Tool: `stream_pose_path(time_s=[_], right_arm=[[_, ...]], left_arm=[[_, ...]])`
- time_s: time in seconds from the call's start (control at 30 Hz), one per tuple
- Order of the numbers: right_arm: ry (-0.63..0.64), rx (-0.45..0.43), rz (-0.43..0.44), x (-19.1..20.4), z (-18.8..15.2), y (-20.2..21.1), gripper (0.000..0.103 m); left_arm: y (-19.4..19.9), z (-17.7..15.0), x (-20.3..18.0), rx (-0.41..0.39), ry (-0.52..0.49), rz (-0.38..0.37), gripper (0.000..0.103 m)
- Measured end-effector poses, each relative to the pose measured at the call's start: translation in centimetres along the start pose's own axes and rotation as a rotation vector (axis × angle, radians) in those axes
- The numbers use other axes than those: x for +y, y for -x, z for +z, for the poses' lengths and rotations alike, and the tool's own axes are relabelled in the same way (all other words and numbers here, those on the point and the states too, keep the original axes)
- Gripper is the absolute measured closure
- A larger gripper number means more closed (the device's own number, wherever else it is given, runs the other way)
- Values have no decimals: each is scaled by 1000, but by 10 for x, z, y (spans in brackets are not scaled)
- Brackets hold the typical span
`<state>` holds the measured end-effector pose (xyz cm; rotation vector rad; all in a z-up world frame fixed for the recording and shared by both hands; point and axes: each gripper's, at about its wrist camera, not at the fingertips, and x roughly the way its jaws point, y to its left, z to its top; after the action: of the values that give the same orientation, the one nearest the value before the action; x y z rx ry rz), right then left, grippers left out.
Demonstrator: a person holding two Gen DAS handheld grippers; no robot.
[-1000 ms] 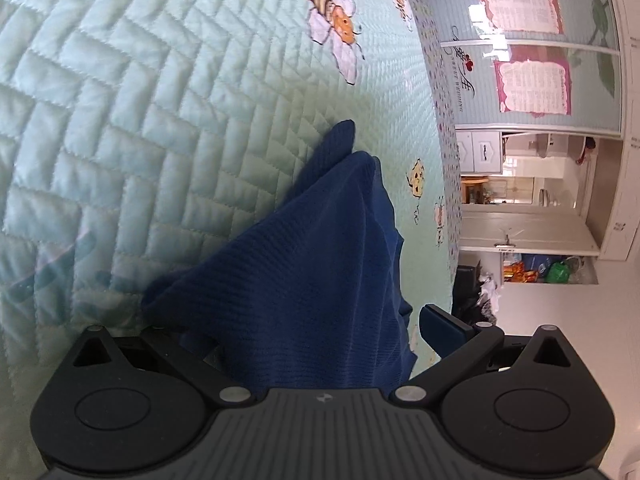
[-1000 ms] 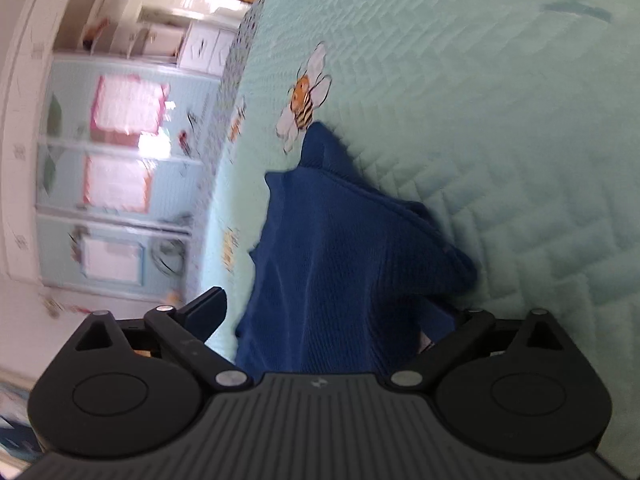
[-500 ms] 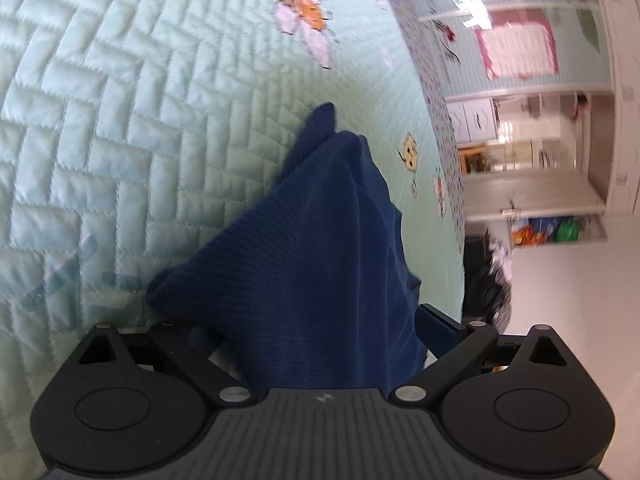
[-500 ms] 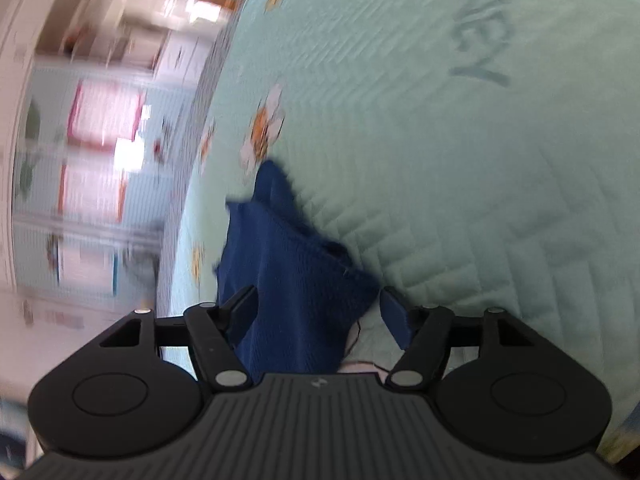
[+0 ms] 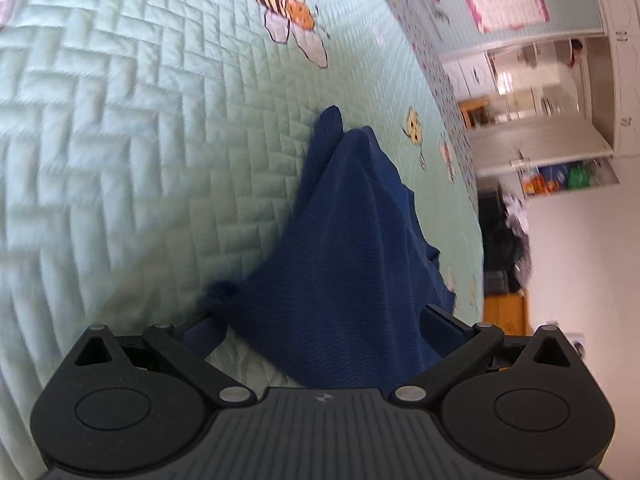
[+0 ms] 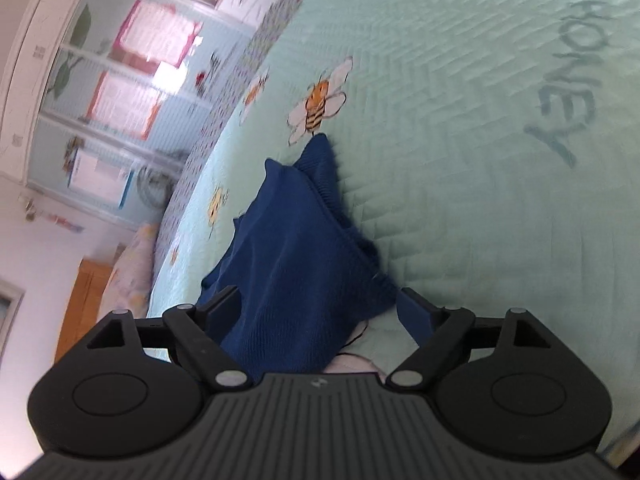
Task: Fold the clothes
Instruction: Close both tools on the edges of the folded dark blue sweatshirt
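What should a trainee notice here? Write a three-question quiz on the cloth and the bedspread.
1. Which colour is the cloth? A red, B dark blue, C white.
2. True or false: the word HONEY is printed on the bedspread.
3. Fill in: the insect printed just beyond the cloth's far tip is a ___.

Key: 1 B. 2 true. 3 bee.
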<state>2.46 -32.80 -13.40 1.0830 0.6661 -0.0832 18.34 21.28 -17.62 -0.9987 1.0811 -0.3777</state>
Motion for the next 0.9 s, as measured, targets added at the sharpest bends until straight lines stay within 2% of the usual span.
stream_pose_path(time_s=[0.1, 0.2, 0.37, 0.53, 0.6, 0.7, 0.9], right_arm=[[15, 52, 10, -14, 24, 3, 17], [-9, 100, 62, -27, 48, 4, 16], [-7, 213, 116, -33, 67, -14, 14], [62, 334, 164, -23, 75, -38, 10], [87, 381, 186, -17, 80, -50, 3], [154, 443, 202, -3, 87, -65, 0], [224, 525, 219, 17, 92, -85, 0]], left_arm=[[-8, 26, 0, 74, -25, -4, 1], [-24, 49, -4, 150, -56, 12, 1], [-54, 76, -14, 277, -133, 39, 1], [-75, 95, -15, 366, -172, -11, 1], [-84, 101, -16, 394, -201, -46, 1], [-100, 107, -19, 435, -246, -94, 1], [-130, 109, -26, 483, -292, -177, 1]])
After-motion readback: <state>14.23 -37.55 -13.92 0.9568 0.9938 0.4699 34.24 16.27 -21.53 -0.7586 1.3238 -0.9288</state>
